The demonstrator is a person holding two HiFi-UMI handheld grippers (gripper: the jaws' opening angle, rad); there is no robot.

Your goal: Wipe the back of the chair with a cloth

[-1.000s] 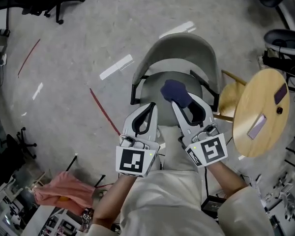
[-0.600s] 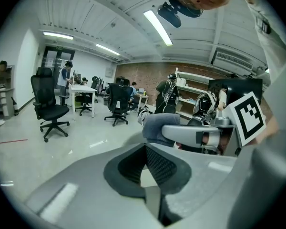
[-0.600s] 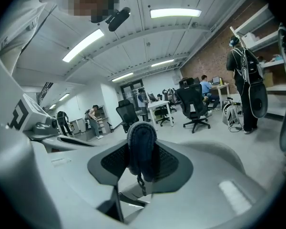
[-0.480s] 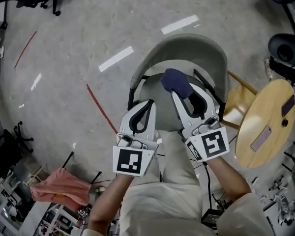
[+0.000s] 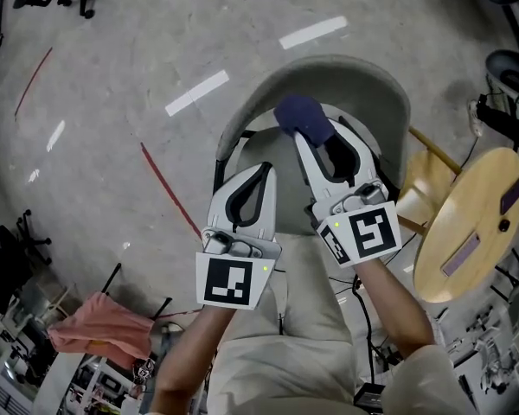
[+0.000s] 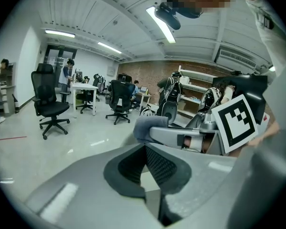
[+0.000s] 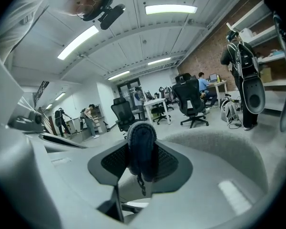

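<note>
The right gripper [image 5: 311, 138] pinches a dark blue bunched cloth [image 5: 301, 116] between its jaws. The wad bulges past the tips, and a loose thread hangs below them in the right gripper view. Just ahead of it and a little to its right curves the pale grey moulded backrest [image 5: 363, 80] of the chair; whether the cloth already touches it I cannot tell. To wipe well, I judge the wad should be pressed flat against the inner face of the shell and drawn along its curve in overlapping passes, with a firm grip so the cloth does not slip out. The left gripper [image 5: 259, 173], jaws pressed together on nothing, hangs beside and behind the right one; it could steady the chair. The shell looks smooth and matt, so the cloth should slide easily. Beyond the grippers lies a polished grey concrete floor [image 5: 138, 50] with black office chairs [image 6: 50, 104]; to the right gripper's right stands a round wooden table [image 5: 480, 201]
</note>
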